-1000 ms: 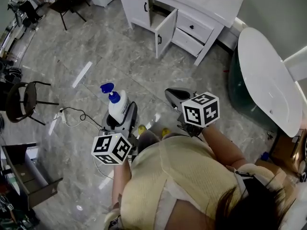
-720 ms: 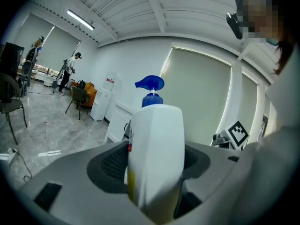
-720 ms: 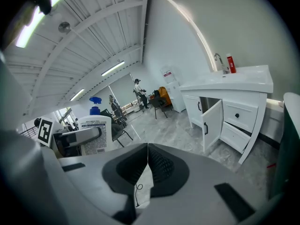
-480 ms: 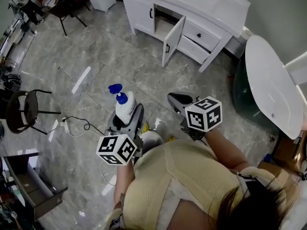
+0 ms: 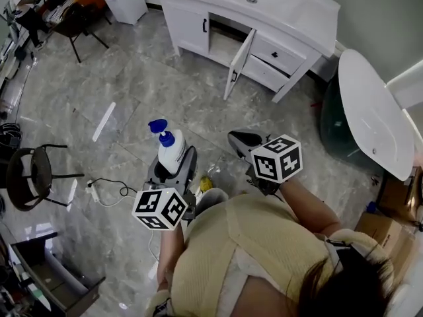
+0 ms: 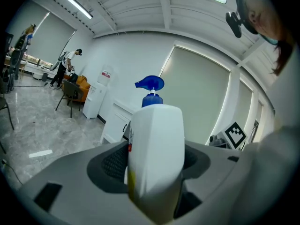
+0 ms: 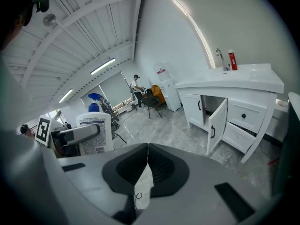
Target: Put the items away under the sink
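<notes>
Carrying step: the left tongs (image 5: 174, 168) pinch the white pump bottle (image 5: 170, 152) upright, and the right tongs (image 5: 242, 139) are pressed together, empty. Next, I judge: approach the sink cabinet (image 5: 190, 26) and lower the bottle past its open door (image 5: 239, 55).

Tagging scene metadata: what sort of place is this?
Probably a mock bathroom set up in a large workshop hall: a white sink vanity, a bathtub beside it, and a black chair on open floor.
</notes>
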A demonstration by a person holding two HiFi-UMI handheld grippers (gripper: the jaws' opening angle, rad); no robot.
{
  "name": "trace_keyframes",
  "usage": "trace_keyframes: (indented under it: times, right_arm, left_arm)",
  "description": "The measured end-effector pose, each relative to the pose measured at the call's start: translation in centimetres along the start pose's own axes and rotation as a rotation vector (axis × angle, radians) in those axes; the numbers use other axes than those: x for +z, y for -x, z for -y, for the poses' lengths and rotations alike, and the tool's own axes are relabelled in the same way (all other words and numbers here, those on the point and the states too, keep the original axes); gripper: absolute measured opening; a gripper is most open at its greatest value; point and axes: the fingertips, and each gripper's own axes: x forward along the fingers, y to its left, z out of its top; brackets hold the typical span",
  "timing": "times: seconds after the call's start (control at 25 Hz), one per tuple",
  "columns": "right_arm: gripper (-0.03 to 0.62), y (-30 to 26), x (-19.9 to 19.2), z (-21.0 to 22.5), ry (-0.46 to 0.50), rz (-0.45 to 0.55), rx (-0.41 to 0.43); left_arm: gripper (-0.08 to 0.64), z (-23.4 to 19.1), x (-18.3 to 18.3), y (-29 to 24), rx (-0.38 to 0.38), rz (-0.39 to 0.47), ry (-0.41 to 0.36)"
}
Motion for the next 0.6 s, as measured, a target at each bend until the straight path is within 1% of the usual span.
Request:
trace_keyframes:
  times: [0.12, 0.28, 0.48, 0.6]
  right_arm:
    - [0.026, -1.5, 0.8, -0.3, -0.008, 0.005, -0.024]
    - [0.026, -3.6, 1.8, -1.2, -0.043, 0.025, -0.029]
    - [0.026, -6.4, 1.9, -2.9, -0.056, 0.021, -0.043]
    - [0.026, -7.6, 1.8, -3.5, -0.054, 0.009, -0.058]
  left_arm:
    - [0.307, -1.6, 0.9, -0.3, -0.02, -0.009, -0.001]
    - [0.305, -3.4, 2.1, -0.5, -0.047, -0.022, -0.013]
    - [0.305, -5.7, 3.0, -0.7, -0.09, -0.031, -0.031]
    - [0.305, -6.9, 3.2, -1.0, -0.1, -0.042, -0.035]
